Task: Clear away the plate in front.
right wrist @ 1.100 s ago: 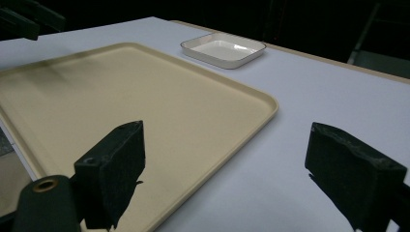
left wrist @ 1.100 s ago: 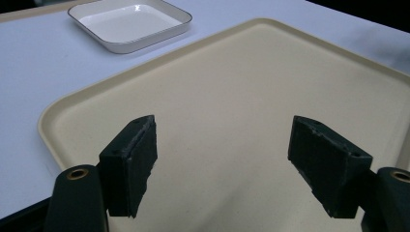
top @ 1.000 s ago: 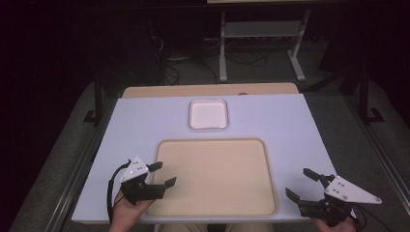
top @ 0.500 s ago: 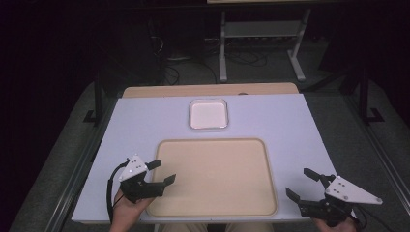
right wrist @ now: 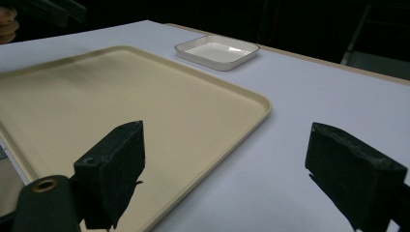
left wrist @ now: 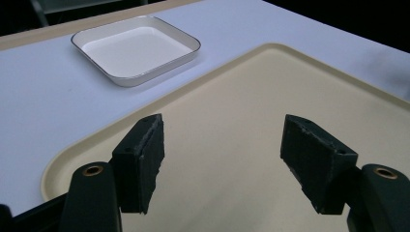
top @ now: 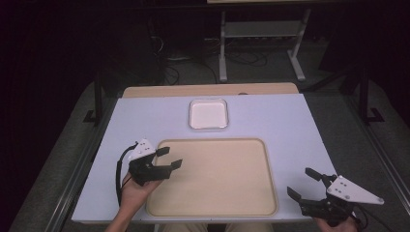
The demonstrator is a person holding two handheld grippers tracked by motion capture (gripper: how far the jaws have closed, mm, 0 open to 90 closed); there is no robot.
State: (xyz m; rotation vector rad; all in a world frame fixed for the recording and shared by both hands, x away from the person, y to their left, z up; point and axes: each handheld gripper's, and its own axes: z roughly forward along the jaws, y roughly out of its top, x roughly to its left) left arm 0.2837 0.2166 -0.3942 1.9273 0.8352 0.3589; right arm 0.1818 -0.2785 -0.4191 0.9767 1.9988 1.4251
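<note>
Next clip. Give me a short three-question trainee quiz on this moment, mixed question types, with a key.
1. True or false: the white dish sits inside the beige tray.
2. Which gripper has its jaws over the tray? A) left gripper B) right gripper C) both
3. Fill in: between the jaws of either gripper there is ____.

Key:
1. False; the dish lies on the table beyond the tray's far edge, apart from it.
2. A; the right gripper is off the tray's near right corner.
3. Nothing; both stand open and empty, though the left's jaws have just been closing a little.
</note>
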